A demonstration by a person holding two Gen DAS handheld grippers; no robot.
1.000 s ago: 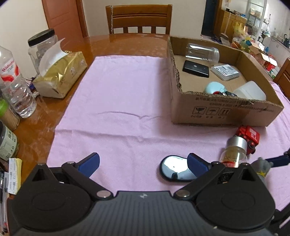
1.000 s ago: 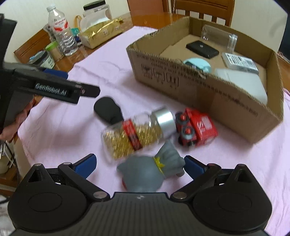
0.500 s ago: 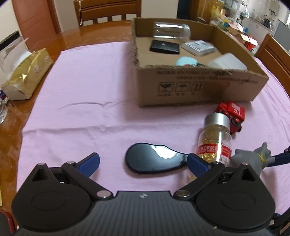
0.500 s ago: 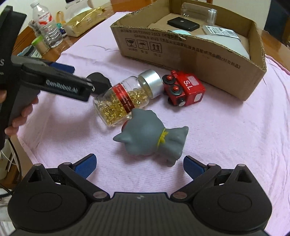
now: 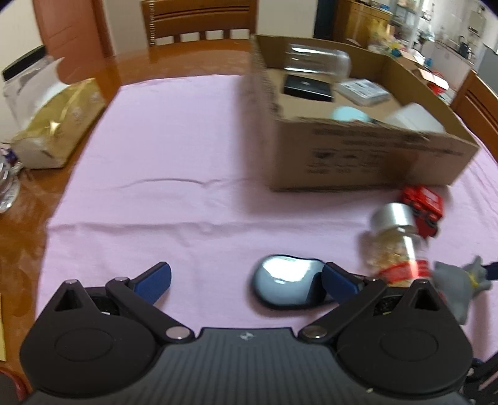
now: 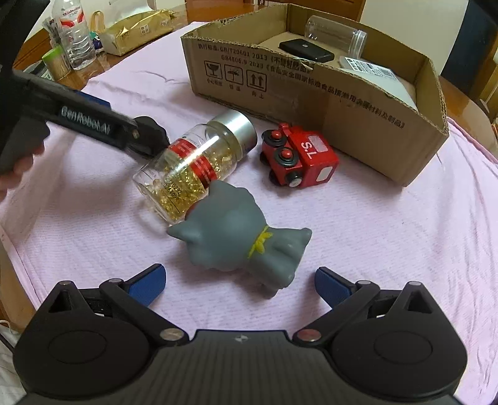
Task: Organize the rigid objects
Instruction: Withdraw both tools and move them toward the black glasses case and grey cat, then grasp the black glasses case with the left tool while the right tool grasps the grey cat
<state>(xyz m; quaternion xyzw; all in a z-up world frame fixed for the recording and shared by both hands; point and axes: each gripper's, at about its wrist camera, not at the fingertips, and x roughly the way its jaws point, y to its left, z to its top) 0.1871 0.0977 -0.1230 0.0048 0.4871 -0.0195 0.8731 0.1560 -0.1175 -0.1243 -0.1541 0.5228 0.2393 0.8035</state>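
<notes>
A black oval hand mirror (image 5: 284, 286) lies on the pink cloth, touching the inner side of the right finger of my open left gripper (image 5: 246, 280). To its right lie a clear bottle of gold capsules (image 5: 395, 246), a red toy train (image 5: 423, 208) and a grey toy cat (image 5: 457, 286). In the right wrist view the grey cat (image 6: 236, 243) lies on its side just ahead of my open right gripper (image 6: 239, 280), between the lines of its fingers. The bottle (image 6: 196, 162) touches the cat's head. The train (image 6: 298, 159) sits beside the bottle cap. The left gripper (image 6: 93, 121) reaches over the mirror (image 6: 152, 129).
An open cardboard box (image 5: 373, 155) behind the toys holds a clear jar, a black case, a packet and white items. A gold tissue pack (image 5: 59, 127), a water bottle (image 6: 74, 37) and jars stand on the wooden table at the left. A chair (image 5: 199, 18) stands behind.
The left gripper has shifted left, so the mirror now sits against its right finger; its view is blurred. The right gripper has drawn slightly nearer the cat.
</notes>
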